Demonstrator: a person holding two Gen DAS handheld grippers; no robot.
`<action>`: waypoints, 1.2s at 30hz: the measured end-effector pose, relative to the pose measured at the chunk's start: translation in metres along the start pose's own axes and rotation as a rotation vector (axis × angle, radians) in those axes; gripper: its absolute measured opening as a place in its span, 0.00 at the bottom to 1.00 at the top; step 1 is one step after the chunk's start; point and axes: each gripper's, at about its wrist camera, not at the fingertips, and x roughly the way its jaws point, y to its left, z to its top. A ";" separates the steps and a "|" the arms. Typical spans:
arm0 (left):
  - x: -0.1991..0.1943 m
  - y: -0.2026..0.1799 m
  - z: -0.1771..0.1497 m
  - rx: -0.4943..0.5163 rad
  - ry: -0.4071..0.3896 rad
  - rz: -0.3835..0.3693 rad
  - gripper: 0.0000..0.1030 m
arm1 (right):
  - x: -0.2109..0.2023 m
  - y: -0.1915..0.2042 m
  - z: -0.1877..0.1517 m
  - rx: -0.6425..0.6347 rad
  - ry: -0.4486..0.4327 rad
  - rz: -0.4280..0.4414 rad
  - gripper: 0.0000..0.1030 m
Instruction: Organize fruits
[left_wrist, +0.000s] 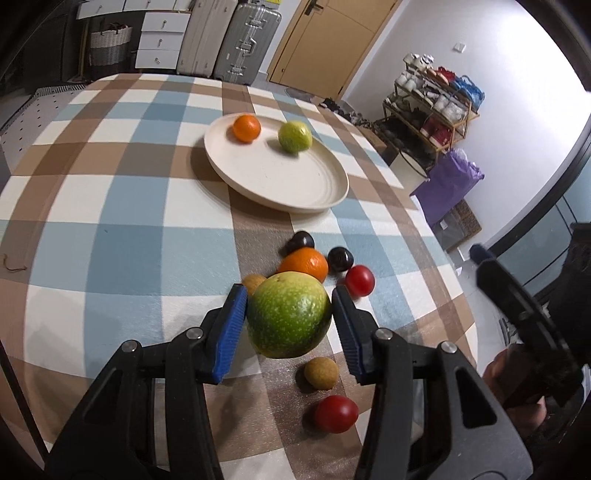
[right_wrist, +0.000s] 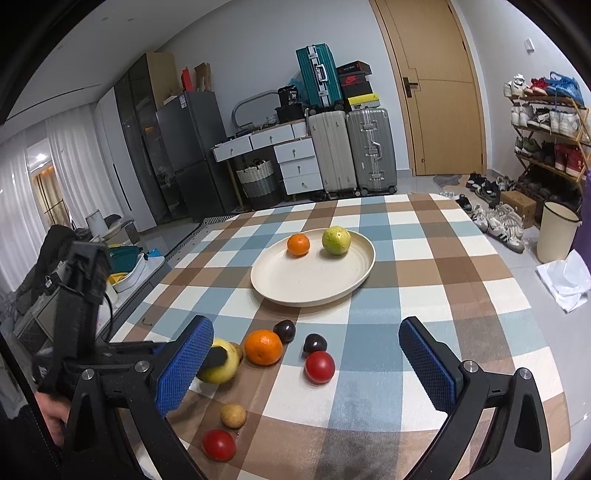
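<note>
Both blue fingers (left_wrist: 233, 325) of the left gripper (left_wrist: 290, 319) clamp the green fruit (left_wrist: 289, 314).

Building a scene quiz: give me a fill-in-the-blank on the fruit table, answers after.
1. The left gripper is shut on a ____ fruit.
2. The plate holds ____ fruits.
3. The right gripper has its fingers ____.
4. Each dark plum lies on the ____.

Answers: green; two; open; tablecloth

Checked table (right_wrist: 424, 258) with cream plate (right_wrist: 295, 291), orange (right_wrist: 263, 346), plums, tomatoes.
</note>
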 end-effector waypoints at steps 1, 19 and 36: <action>-0.003 0.002 0.001 -0.005 -0.005 -0.002 0.43 | 0.001 0.000 0.000 0.003 0.002 0.003 0.99; -0.039 0.031 0.021 -0.066 -0.071 -0.029 0.43 | 0.037 0.013 -0.016 -0.031 0.104 0.103 0.99; -0.040 0.053 0.029 -0.112 -0.070 -0.040 0.43 | 0.087 0.037 -0.020 -0.132 0.239 0.232 0.99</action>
